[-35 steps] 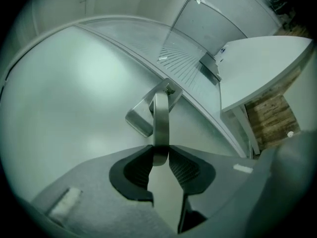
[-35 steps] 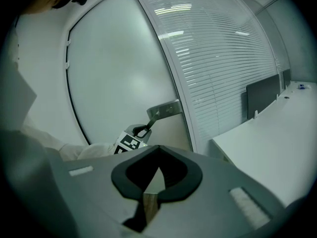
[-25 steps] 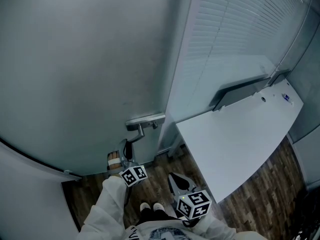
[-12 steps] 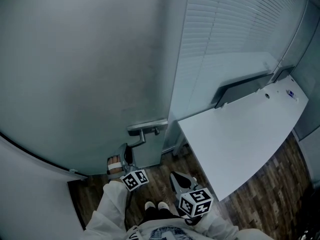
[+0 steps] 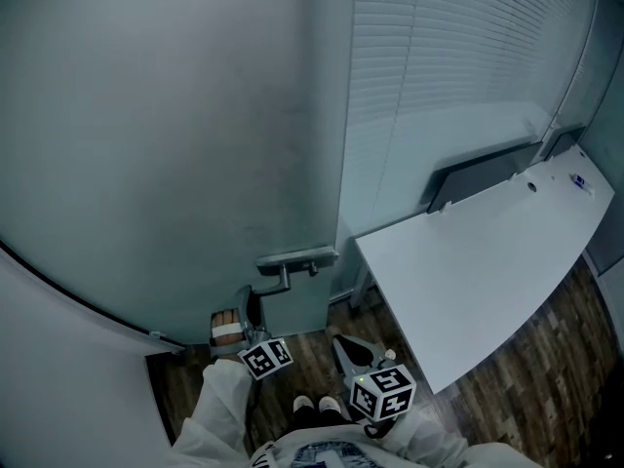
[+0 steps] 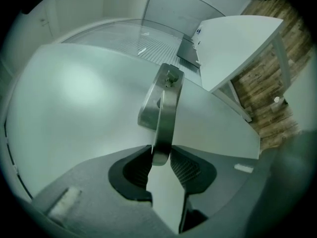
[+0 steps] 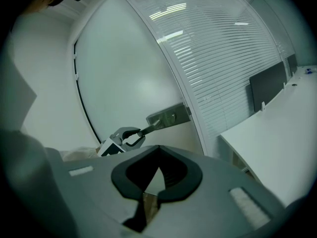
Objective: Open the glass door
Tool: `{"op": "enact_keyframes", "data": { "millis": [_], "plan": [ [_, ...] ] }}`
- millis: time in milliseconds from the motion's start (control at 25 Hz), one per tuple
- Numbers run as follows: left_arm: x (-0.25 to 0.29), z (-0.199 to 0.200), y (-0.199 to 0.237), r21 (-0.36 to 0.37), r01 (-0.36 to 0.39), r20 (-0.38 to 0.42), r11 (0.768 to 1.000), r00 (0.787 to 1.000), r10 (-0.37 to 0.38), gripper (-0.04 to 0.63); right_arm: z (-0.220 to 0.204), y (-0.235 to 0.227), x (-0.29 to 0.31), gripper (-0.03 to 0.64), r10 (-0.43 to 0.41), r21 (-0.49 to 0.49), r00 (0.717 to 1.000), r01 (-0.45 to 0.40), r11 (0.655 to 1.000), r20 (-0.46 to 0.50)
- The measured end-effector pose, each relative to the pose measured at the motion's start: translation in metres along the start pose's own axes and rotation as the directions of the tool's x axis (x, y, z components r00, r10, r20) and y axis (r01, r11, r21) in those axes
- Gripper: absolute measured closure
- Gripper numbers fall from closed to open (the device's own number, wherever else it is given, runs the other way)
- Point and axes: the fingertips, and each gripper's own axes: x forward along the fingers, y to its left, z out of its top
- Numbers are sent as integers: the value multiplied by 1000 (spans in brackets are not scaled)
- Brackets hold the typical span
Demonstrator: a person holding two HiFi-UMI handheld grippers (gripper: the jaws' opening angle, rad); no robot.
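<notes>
Frosted glass door is seen at left, with the silver metal lever handle mounted near its right edge, low in the head view. The white slatted window blind is set to the right of the door. The white flat-topped desk is placed before the blind, over the dark wood-plank floor. A dark flat panel is stood along the desk's far edge, between desk and blind.
</notes>
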Motion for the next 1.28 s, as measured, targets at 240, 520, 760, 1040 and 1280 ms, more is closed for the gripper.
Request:
{"op": "enact_keyframes", "data": {
  "millis": [240, 520, 760, 1040, 1280],
  "plan": [
    [-10, 1, 4, 75, -2, -24, 997, 1000, 4, 474, -2, -8, -12, 611, 14, 10, 1000, -14, 1000, 12],
    [-9, -3, 6, 93, 31, -46, 995, 999, -27, 470, -10, -7, -20, 611, 39, 22, 999, -39, 999, 19],
    [-15, -11, 2, 104, 73, -82, 992, 995, -65, 457, 6, -7, -49, 611, 25, -12, 995, -25, 1000, 94],
    [-105, -50, 12, -169, 15, -146, 985, 988, -40, 563, -15, 32, -88, 611, 63, -81, 992, -55, 995, 105],
    [-227, -82, -9, -509, 38, -81, 860, 992, -92, 594, -50, 106, -127, 611, 112, -133, 989, -98, 986, 98]
  ]
}}
